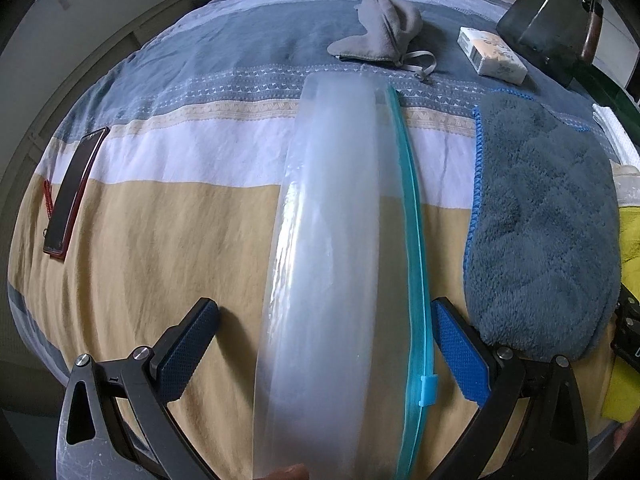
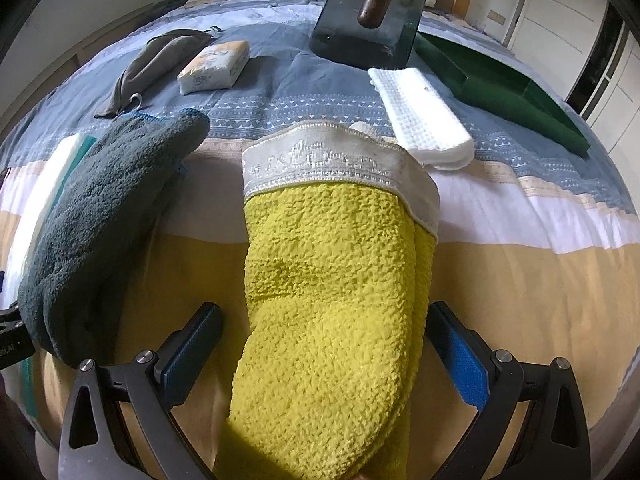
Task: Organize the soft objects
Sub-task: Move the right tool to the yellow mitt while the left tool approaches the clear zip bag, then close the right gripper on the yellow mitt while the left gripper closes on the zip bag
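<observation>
A clear zip bag [image 1: 332, 220] with a teal seal and a blue slider [image 1: 427, 390] lies lengthwise on the striped bedspread [image 1: 160, 240]. It runs between the fingers of my left gripper [image 1: 324, 312], which stands open around it. A folded yellow towel [image 2: 332, 280] with a white woven band lies between the fingers of my right gripper [image 2: 325, 314], also open. A blue-grey fluffy towel [image 1: 540, 220] [image 2: 108, 200] rests between the bag and the yellow towel. A folded white waffle cloth [image 2: 420, 116] sits beyond the yellow towel.
A grey fabric pouch [image 1: 384, 28] and a tissue pack [image 1: 492, 54] lie farther up the bed. A green tray [image 2: 500, 84] and a dark box with a wooden handle [image 2: 368, 12] are at the far right. A red-cased phone [image 1: 74, 192] lies at the left.
</observation>
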Demonstrator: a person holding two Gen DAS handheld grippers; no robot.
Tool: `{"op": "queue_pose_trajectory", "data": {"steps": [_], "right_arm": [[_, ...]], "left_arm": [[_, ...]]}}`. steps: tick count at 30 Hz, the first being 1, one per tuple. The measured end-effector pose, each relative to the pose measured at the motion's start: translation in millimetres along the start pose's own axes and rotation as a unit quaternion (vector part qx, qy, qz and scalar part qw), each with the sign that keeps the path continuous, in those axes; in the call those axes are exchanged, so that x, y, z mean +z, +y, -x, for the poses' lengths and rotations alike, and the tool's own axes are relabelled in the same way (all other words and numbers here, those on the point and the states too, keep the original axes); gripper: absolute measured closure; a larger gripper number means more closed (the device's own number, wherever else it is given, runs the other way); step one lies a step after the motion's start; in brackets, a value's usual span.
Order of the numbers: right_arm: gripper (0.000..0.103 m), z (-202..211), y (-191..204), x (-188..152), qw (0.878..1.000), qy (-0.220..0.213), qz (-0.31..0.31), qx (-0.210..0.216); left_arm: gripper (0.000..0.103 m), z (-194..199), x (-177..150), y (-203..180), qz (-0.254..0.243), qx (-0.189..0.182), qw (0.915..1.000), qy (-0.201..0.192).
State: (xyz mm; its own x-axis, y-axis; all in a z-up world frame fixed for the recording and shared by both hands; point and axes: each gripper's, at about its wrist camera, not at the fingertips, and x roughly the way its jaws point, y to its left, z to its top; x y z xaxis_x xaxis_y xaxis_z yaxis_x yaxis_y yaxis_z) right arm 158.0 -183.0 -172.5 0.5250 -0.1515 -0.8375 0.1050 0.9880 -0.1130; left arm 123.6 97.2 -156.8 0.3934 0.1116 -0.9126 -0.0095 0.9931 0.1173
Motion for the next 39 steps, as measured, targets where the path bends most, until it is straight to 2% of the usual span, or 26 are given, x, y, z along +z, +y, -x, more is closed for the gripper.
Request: {"op": "queue_pose_trajectory", "data": {"steps": [5,24,27,35,39], "right_arm": [[0.0,-1.6,-6.7,0.3,1.0,0.005,-0.009,0.013],[0.001,-3.3,-8.7,3.5,1.0,0.013,-0.015,0.006],[0.005,-2.8,-9.3,3.9,1.0,0.012,-0.016,0.008],[0.026,1.0,-11.2,5.4,1.0,0.003,-0.011,0.003],[0.032,1.7,-10.3,5.3,1.0,0.001,-0.006,0.002]], "left_arm": [[0.001,-1.1,0.5,-2.4,0.001,0.0,1.0,0.004],[0.001,-5.9,1.4,-1.5,0.0,-0.007,0.9999,0.012],[0.001,-5.5,1.7,-1.9,0.0,-0.006,0.9999,0.01],[0.001,-5.8,2.4,-2.1,0.0,-0.005,0.9999,0.009],[0.006,-6.0,4.1,-3.5,-0.004,-0.006,0.9999,0.01]]}}
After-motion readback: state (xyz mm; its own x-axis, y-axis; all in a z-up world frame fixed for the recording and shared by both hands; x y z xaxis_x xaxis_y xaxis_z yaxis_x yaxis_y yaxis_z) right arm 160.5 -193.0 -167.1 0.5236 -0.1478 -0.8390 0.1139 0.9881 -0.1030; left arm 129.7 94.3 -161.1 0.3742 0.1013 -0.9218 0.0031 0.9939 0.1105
